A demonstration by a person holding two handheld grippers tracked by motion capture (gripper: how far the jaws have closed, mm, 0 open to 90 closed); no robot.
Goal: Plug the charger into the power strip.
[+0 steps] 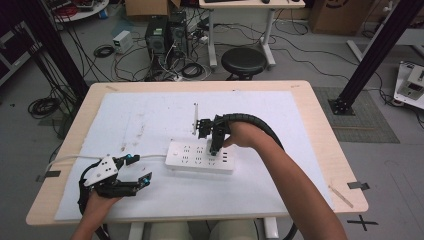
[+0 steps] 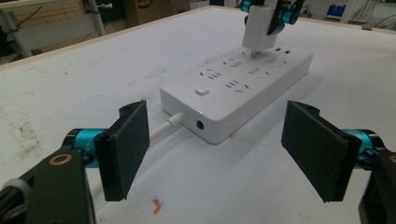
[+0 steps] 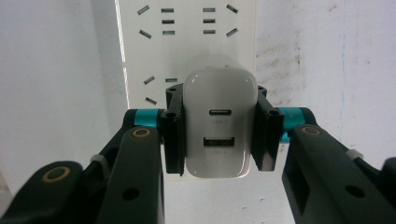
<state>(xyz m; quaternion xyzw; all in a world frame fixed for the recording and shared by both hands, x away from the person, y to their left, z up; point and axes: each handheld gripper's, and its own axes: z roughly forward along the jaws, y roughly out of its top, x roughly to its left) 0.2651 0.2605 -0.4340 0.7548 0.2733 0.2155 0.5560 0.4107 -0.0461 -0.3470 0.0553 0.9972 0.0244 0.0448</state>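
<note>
The right tongs (image 3: 218, 135) were clamped on a white charger (image 3: 219, 128), jaws pressed against its two sides, holding it upright over the far end of the power strip (image 1: 200, 156). In the left gripper view its prongs met the strip's top. The strip lay on the white sheet (image 1: 150, 115) covering the desk (image 1: 320, 130), near the middle. The left tongs (image 1: 135, 172) sat near the front left edge, jaws spread wide and empty, pointing toward the strip's cord (image 2: 168, 125) end.
</note>
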